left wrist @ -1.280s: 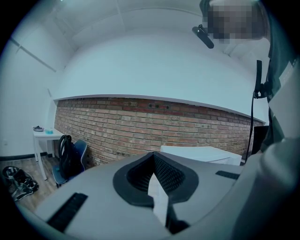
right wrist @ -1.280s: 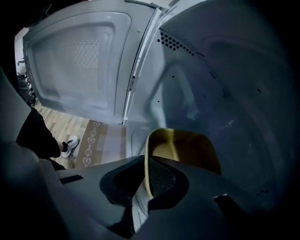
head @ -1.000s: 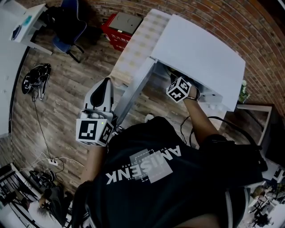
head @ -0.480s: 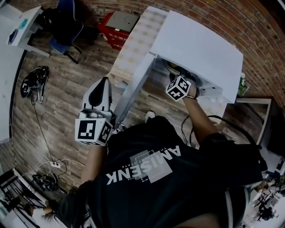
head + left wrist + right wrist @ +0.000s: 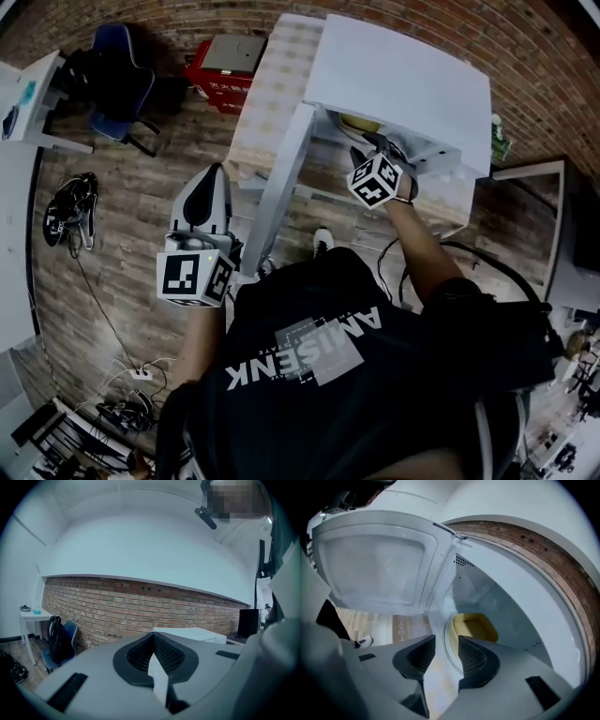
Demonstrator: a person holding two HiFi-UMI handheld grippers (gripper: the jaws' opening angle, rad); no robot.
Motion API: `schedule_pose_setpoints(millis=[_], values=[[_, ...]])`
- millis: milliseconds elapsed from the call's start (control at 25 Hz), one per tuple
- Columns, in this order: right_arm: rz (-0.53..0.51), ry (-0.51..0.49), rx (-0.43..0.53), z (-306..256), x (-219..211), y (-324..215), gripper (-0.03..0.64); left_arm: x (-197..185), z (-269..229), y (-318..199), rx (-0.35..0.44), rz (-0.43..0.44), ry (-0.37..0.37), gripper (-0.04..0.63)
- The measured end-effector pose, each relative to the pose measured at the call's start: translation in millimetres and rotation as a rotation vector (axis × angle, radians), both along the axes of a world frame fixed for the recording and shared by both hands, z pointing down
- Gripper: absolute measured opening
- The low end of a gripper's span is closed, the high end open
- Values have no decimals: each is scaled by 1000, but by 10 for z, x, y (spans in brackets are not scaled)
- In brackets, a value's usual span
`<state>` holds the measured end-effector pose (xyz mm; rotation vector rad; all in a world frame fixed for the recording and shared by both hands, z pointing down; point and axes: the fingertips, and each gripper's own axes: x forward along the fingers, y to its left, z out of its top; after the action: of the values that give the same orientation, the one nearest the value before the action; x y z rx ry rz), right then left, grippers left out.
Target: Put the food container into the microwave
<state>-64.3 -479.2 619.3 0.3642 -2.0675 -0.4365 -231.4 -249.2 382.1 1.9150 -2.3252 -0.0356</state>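
Note:
A yellow food container (image 5: 473, 626) sits inside the white microwave (image 5: 403, 80) on its round turntable, and it also shows in the head view (image 5: 359, 123). The microwave door (image 5: 375, 564) hangs wide open to the left. My right gripper (image 5: 446, 653) is at the mouth of the cavity, just short of the container, open with nothing between its fingers. My left gripper (image 5: 204, 192) is held off to the left above the wooden floor, away from the microwave. In its own view the left gripper (image 5: 152, 656) is shut and empty, aimed at a brick wall.
The microwave stands on a table with a checked cloth (image 5: 272, 84). A red box (image 5: 220, 61) and a blue chair (image 5: 117, 70) are on the floor behind it. Cables (image 5: 66, 206) lie at the left. A green bottle (image 5: 500, 141) stands right of the microwave.
The head view has shifted, so the yellow container inside the cavity now shows more. My right gripper sits slightly further back from the opening. The left gripper has barely moved.

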Motion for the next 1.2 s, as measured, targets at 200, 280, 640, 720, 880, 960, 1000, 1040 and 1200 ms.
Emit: schedule_pose_setpoints(millis=[200,280,640,720,880,960,1000,1040,1200], values=[[79,-49,-44,-160,120,186,169,50,9,5,2,72,10,12],[109,-58,-44,-227,184,249,166,68,7,-14,4,108,12,12],[254,-204,-102,-695,344,551,141,160,-24,-82,18,238,34,12],[284,-248,-102,-839,375,628,139,166,-39,-79,20,262,40,12],[334,-333,-93,-1134,456,762,131,127,-67,-111,26,291,36,12],[351,-361,-76,-1247,520,812,124,88,-55,-134,27,290,36,12],[360,-377,-68,-1309,558,834,122,68,-46,-144,27,286,37,12],[369,-395,-59,-1378,596,856,118,49,-38,-151,26,282,39,12],[416,-491,-23,-1673,794,948,99,-31,-14,-146,23,274,28,12]])
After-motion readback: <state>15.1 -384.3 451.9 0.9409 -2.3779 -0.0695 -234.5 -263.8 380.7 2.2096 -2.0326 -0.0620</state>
